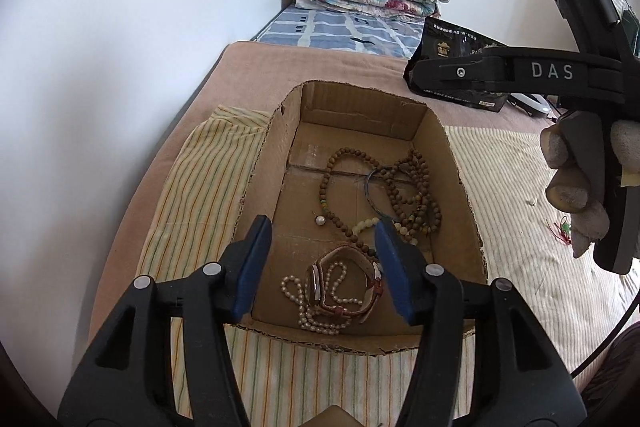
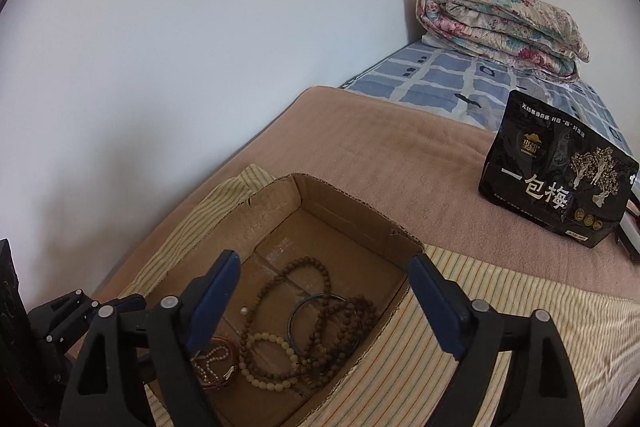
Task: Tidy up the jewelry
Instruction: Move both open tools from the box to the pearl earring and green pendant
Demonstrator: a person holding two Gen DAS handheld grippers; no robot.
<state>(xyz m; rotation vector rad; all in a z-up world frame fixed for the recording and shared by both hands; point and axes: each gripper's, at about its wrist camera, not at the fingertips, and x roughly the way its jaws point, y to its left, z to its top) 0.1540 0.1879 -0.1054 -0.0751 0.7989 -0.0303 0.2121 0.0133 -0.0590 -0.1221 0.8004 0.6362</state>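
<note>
While both claws hang over the bed, the left claw (image 1: 322, 267) has its blue pads spread apart with nothing between them, poised above the near end of the cardboard box (image 1: 460, 163). Within that box, in the left wrist view, a pearl necklace (image 1: 316, 311) and a brown-strapped watch (image 1: 352, 287) lie tangled at 6 o'clock, a loose pearl (image 1: 319, 221) sits near the middle, and wooden bead strands (image 1: 404, 187) with a dark bangle (image 1: 374, 197) fill the 2 o'clock part. A pale bead bracelet (image 2: 272, 359) shows in the right wrist view, touching the wooden strands. The right claw (image 2: 324, 303) also stands apart and holds nothing, above the box's right wall. The box rests on a striped cloth (image 1: 192, 187) over a tan blanket (image 2: 400, 155). At 1 o'clock stand a black snack bag (image 2: 560, 183) and, beyond it, a folded floral quilt (image 2: 500, 31).
</note>
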